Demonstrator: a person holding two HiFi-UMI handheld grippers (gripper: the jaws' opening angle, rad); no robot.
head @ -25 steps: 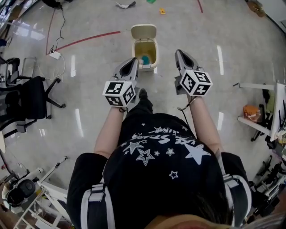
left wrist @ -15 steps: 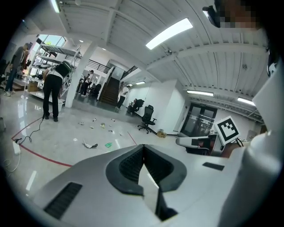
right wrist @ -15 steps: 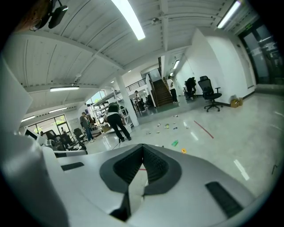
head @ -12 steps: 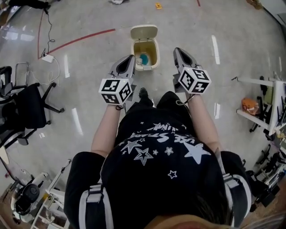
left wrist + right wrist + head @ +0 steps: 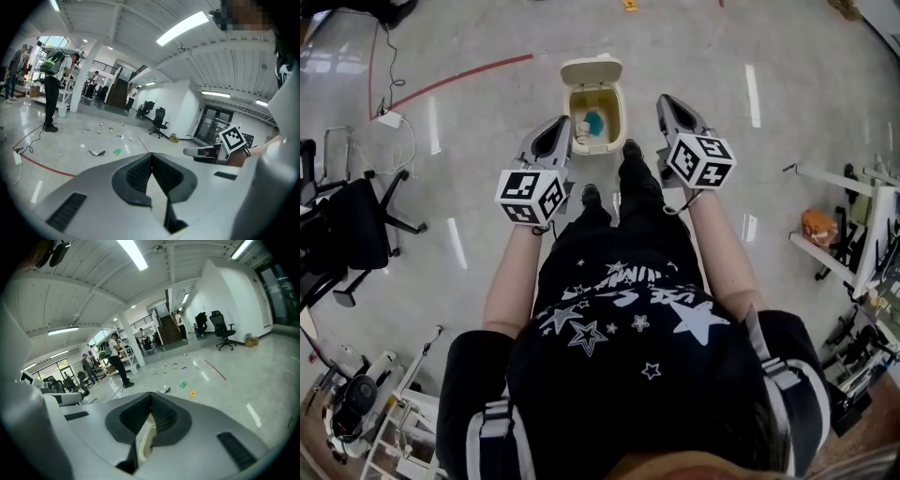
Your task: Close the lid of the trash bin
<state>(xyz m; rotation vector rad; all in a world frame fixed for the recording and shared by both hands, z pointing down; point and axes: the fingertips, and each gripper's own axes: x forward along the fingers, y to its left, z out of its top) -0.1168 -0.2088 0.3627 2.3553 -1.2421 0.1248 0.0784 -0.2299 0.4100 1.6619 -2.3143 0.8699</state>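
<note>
Two empty, pressed-together tools: left gripper (image 5: 569, 123), right gripper (image 5: 665, 99). Reach past trash bin (image 5: 616, 120), hook lid (image 5: 592, 69) (probably far-hinged) by top edge, pull down gently.

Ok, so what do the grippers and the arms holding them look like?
The left gripper and right gripper are pale grey tapered shells with black ribbed pads inside the jaws. Each has a white cube with black square markers at its back. The person wears a black short-sleeved T-shirt printed with white stars.
</note>
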